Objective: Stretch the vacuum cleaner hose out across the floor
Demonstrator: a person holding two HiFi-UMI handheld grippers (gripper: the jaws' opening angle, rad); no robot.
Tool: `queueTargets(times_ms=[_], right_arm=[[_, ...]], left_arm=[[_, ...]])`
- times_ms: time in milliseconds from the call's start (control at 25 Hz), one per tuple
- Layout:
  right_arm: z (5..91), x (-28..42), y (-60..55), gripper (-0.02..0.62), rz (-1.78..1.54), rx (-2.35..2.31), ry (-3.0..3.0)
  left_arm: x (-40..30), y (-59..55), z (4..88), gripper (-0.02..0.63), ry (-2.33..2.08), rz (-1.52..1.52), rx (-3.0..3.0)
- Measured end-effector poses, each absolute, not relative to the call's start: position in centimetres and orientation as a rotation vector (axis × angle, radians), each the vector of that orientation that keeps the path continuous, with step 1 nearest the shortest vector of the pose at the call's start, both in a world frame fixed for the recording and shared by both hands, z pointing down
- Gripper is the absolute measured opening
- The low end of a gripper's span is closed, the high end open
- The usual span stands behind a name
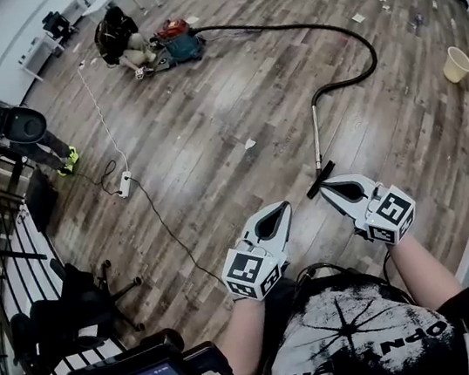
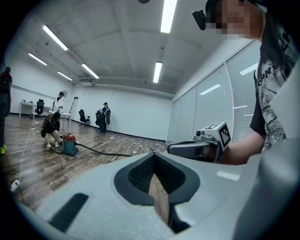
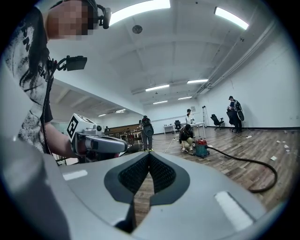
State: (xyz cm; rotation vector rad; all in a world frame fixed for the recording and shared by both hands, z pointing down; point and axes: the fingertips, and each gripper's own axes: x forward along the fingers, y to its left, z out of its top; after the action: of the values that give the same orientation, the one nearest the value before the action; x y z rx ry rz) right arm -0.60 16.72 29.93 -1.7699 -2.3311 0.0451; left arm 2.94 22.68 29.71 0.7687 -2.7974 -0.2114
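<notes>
In the head view both grippers are held low at 6 o'clock, side by side and apart. The left gripper [image 1: 285, 207] is pressed together with nothing between its jaws, and the right gripper [image 1: 324, 187] is likewise closed on nothing.

The hose [image 1: 351, 34] is laid on the wood floor [image 1: 207, 125]. It is run from the vacuum [image 1: 180, 42] at 11 o'clock, swept round in a loop toward 1 o'clock and brought back to the wand [image 1: 316, 134]. The head [image 1: 321, 179] of the wand is seen just beyond the right gripper's tips; whether they touch cannot be told.

A person [image 1: 118, 35] is crouched against the vacuum. A power strip [image 1: 125, 185] is set at 10 o'clock, with a white cable led off toward the vacuum and a black cable toward 7 o'clock. A second person [image 1: 18, 128] is placed further out at 10 o'clock. A bucket [image 1: 457, 64] is stood at 2 o'clock, well apart from the hose, and a chair [image 1: 84, 294] at 8 o'clock. A paper scrap [image 1: 250, 143] is left at 12 o'clock, between the grippers and the vacuum.
</notes>
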Motion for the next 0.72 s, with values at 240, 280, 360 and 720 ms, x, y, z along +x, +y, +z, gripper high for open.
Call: queueTargets(times_ms=[240,280,360,720], right_arm=[[29.9,-3.3,20.2,0.005,0.021,-1.719,-2.347],[30.1,-4.1,20.5,0.005,0.014,-1.714,-2.351],[30.5,-4.9,20.7,0.005,0.003,-1.705,-2.365],[29.1,-10.0,27.6,0.005,-0.007,-1.603,-2.466]], left_arm=[[-0.1,26.5,29.4,0.000,-2.782,-0.224,0.827],[-1.0,26.7,29.6,0.000,-2.780,-0.223,0.836],[-2.0,26.9,30.1,0.000,-2.776,-0.215,0.859],[-7.1,34.2,29.7,0.000,-2.737,-0.178,0.991]])
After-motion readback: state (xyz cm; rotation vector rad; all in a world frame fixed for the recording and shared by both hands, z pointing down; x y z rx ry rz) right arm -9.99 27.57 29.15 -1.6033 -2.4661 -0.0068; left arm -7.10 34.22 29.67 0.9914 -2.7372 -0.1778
